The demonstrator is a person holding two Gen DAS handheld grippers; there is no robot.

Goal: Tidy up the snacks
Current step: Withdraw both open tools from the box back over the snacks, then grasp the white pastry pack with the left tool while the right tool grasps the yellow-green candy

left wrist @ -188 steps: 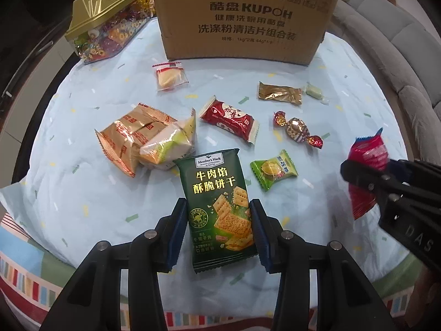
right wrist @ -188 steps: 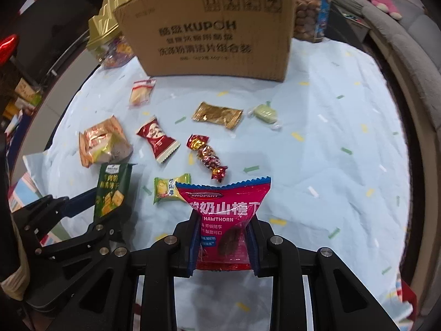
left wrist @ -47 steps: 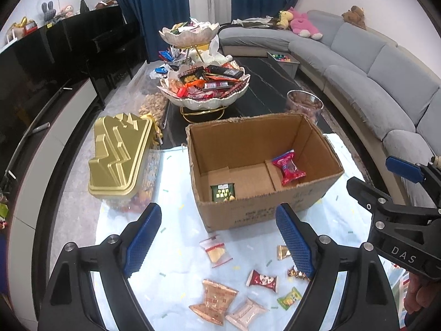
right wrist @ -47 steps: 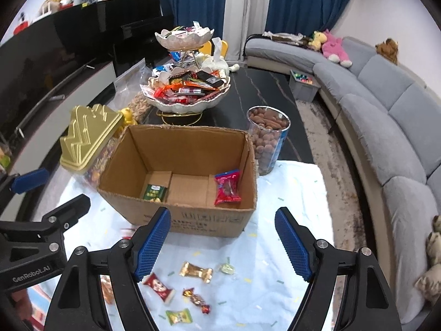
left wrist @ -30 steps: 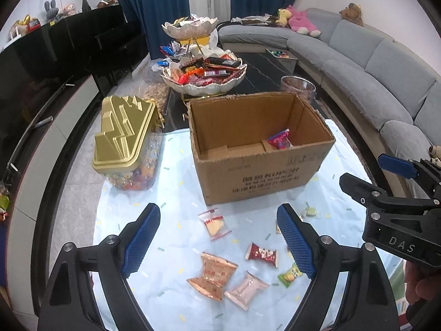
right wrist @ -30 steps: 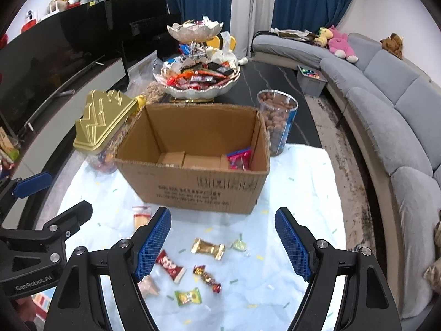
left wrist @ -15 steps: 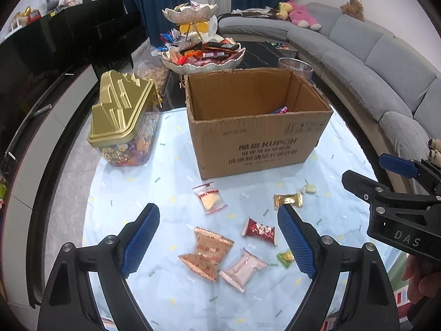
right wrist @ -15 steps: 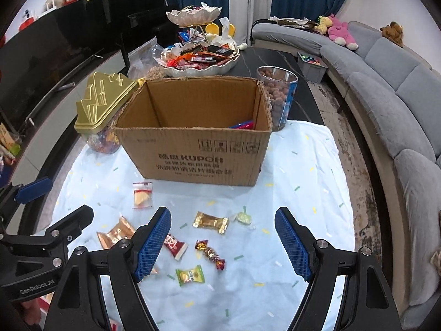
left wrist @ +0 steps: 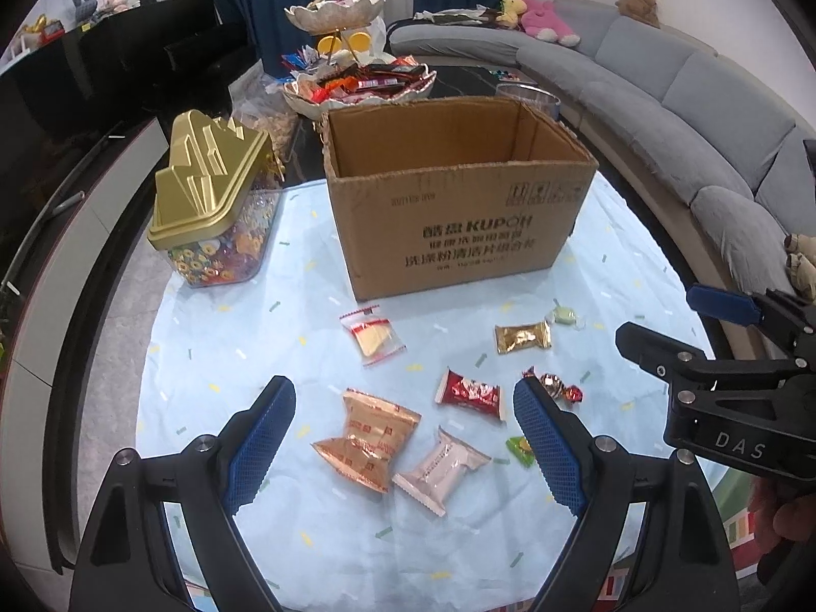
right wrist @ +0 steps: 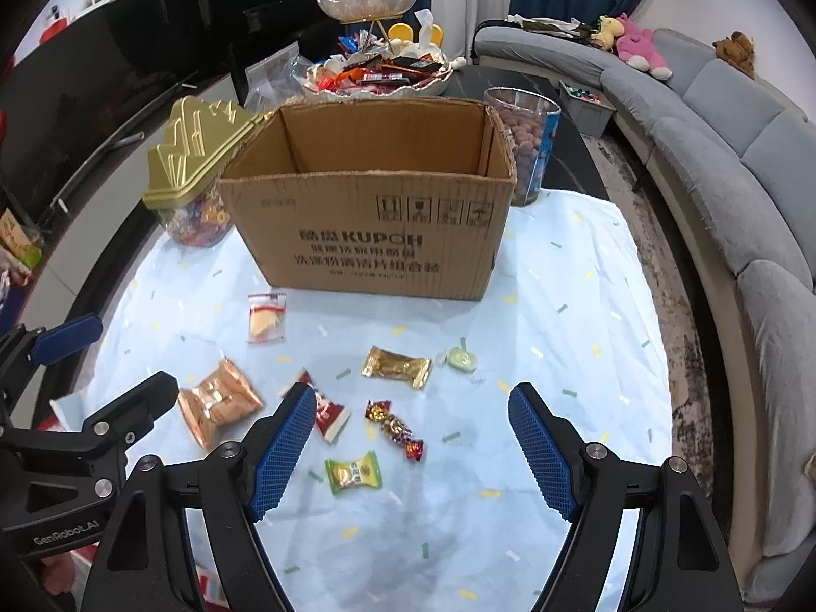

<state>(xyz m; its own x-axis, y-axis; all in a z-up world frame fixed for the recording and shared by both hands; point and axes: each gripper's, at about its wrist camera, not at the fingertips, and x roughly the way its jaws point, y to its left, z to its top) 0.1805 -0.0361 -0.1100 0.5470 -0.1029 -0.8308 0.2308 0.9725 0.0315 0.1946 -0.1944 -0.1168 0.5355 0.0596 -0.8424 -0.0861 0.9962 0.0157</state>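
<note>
Both grippers hang above the table (left wrist: 214, 357), jaws spread wide and holding nothing. The left gripper (left wrist: 403, 443) is over a copper packet (left wrist: 368, 438) and a pink packet (left wrist: 441, 464), which lie side by side on the pale blue cloth. The right gripper (right wrist: 408, 451) is over a green candy (right wrist: 353, 471) and a twisted foil candy (right wrist: 395, 428). A red packet (left wrist: 466, 391) sits between the two groups. Farther out lie a gold packet (right wrist: 398, 367), a small pale green candy (right wrist: 461, 358) just beside it, and a clear cracker packet (right wrist: 265, 317) near the box. The open cardboard box (right wrist: 367, 234) stands upright at the far side of the cloth; its floor is hidden from both views. A gold-lidded candy jar (left wrist: 214, 204) stands to its left, and a jar of nuts (right wrist: 525, 143) stands behind its right corner.
</note>
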